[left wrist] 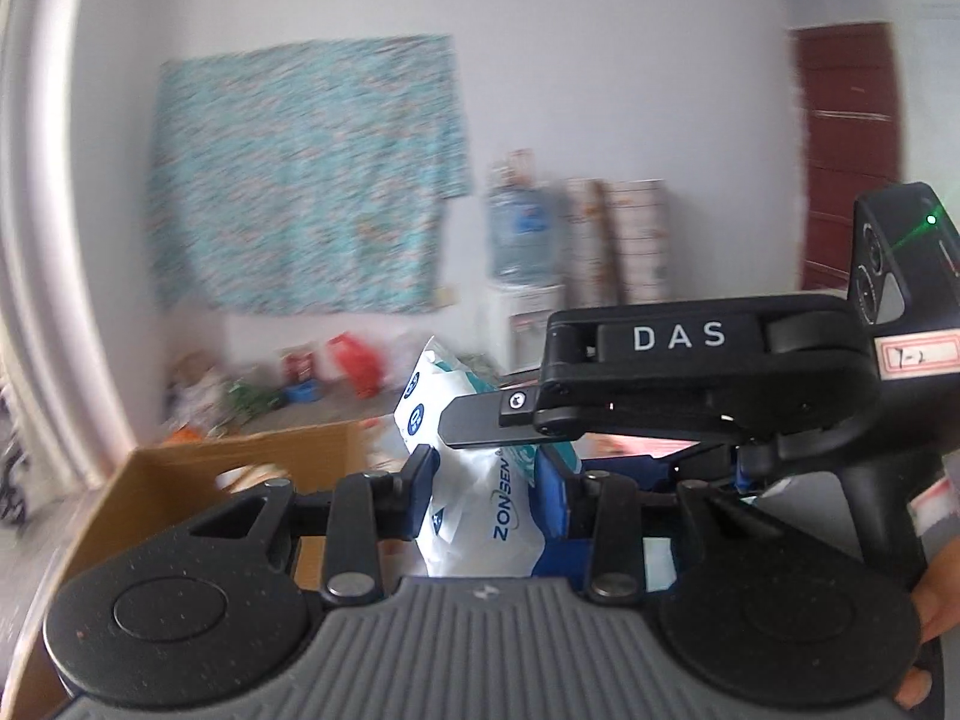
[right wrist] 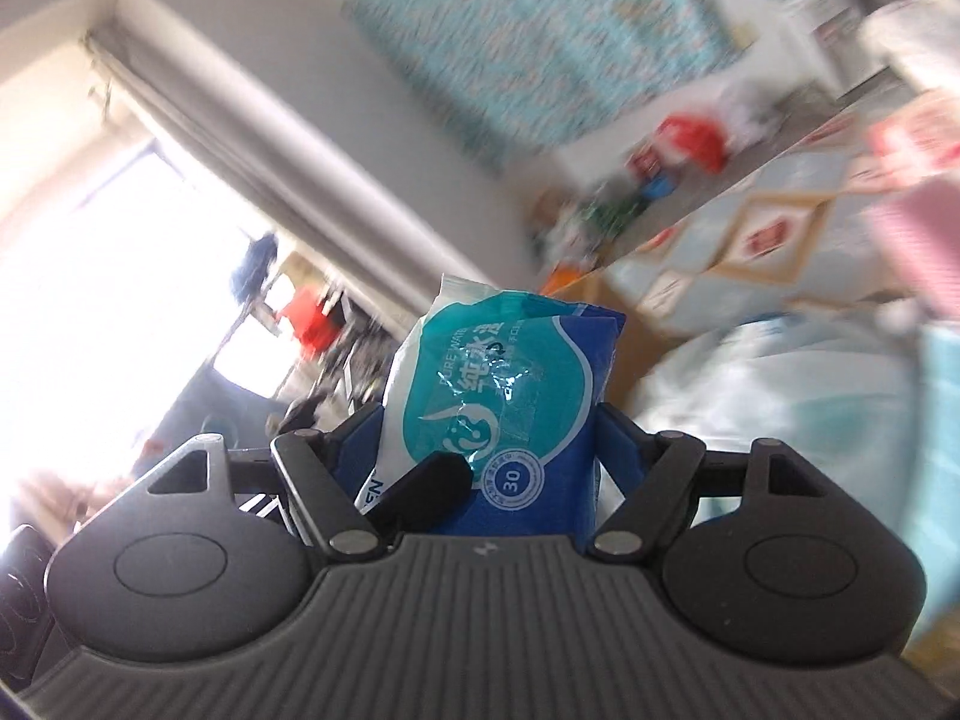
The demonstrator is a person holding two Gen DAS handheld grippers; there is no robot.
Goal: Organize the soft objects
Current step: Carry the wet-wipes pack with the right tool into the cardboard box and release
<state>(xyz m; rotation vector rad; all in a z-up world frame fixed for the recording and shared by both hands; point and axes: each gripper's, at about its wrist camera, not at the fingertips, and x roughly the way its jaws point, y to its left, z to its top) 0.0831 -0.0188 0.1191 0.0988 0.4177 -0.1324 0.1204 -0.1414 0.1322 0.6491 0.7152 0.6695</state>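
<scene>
A: Brown cardboard first — the cardboard box is the biggest thing that matters. In the left wrist view it sits low and left, its open mouth beyond the fingers.

B: And the soft thing?

A: One wipes pack, white, teal and blue plastic. Both tools have it. The left gripper pinches it across the thin way, blue pads pressed on either face. The right gripper clamps its wider span, fingers set well apart yet snug on both edges.

B: Long axis?

A: It runs away from both cameras, far end pointing up and outward. The right gripper's body crosses over the pack from the right in the left view.

B: Which hand is nearer the box?

A: The left, I judge; the box lies on its side, below the pack. Next move likely swings the pack left and down. Background is blurred, so the gap I cannot tell.
</scene>
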